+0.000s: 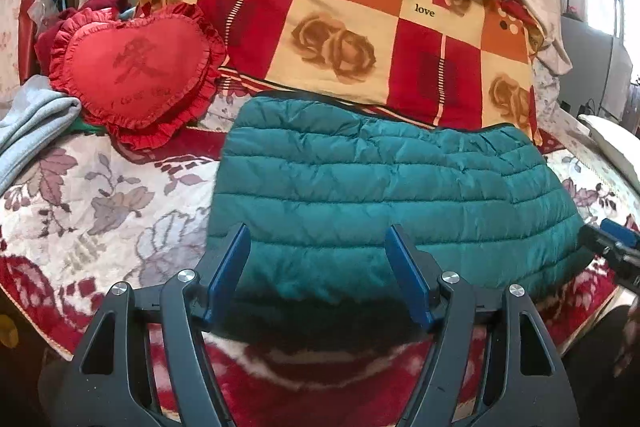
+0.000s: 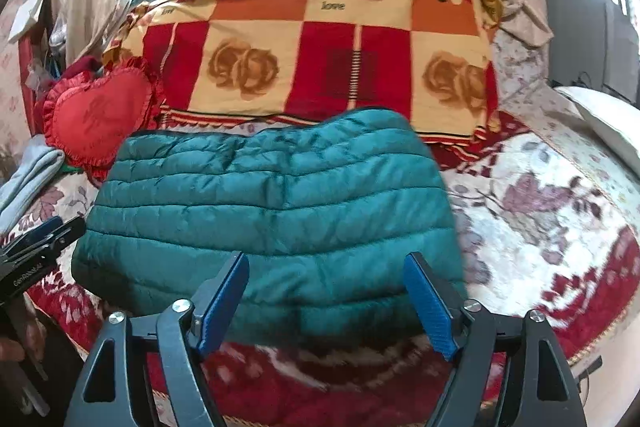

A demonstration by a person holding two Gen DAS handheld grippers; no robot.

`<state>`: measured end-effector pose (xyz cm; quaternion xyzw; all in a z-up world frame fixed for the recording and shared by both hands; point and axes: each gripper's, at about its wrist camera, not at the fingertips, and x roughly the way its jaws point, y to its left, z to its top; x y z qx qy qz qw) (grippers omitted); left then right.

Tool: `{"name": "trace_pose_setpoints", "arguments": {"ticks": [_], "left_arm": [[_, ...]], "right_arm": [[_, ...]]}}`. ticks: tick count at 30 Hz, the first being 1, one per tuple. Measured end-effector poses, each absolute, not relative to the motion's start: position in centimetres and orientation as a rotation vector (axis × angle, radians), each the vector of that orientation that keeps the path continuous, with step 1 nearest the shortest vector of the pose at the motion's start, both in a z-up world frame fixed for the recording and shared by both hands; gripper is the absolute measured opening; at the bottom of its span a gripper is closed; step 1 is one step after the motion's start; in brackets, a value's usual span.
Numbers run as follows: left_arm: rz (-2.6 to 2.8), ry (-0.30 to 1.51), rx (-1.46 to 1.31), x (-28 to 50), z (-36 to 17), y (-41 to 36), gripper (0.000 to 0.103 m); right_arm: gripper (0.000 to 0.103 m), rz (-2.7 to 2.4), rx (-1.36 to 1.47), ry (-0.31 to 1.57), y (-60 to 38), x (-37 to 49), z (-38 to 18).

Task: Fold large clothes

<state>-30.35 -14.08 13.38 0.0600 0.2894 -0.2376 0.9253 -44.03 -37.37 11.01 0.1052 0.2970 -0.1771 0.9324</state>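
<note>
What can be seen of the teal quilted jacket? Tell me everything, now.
The teal quilted jacket is a puffy, slightly shiny garment stitched in horizontal channels, with a dark trim along its far edge. It lies folded into a compact, roughly rectangular bundle, flat on the floral blanket, its far edge against the checked rose-print bedding. A red heart cushion sits apart to its left. No sleeves, zip or collar show. Neither gripper holds it: the left gripper and right gripper are open above its near edge.

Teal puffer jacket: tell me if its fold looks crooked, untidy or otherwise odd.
Nothing stands out. The teal puffer jacket lies folded into a compact bundle on the floral blanket, no sleeves trailing out. Only its far edge runs uneven against the checked rose quilt. Both the left gripper and right gripper are open and empty.
</note>
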Motion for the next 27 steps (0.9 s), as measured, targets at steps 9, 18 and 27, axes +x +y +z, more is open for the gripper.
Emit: {"name": "trace_pose_setpoints", "arguments": {"ticks": [9, 18, 27], "left_arm": [[-0.475, 0.644, 0.132, -29.4, 12.4, -16.1, 0.070], [-0.443, 0.673, 0.114, -28.8, 12.6, -16.3, 0.070], [-0.404, 0.673, 0.152, -29.5, 12.8, -16.7, 0.070]], "right_arm": [[0.078, -0.305, 0.235, 0.648, -35.8, -40.1, 10.2], [0.078, -0.298, 0.263, 0.664, -35.8, -38.9, 9.6], [0.079, -0.283, 0.254, 0.656, -35.1, -39.3, 10.2]]}}
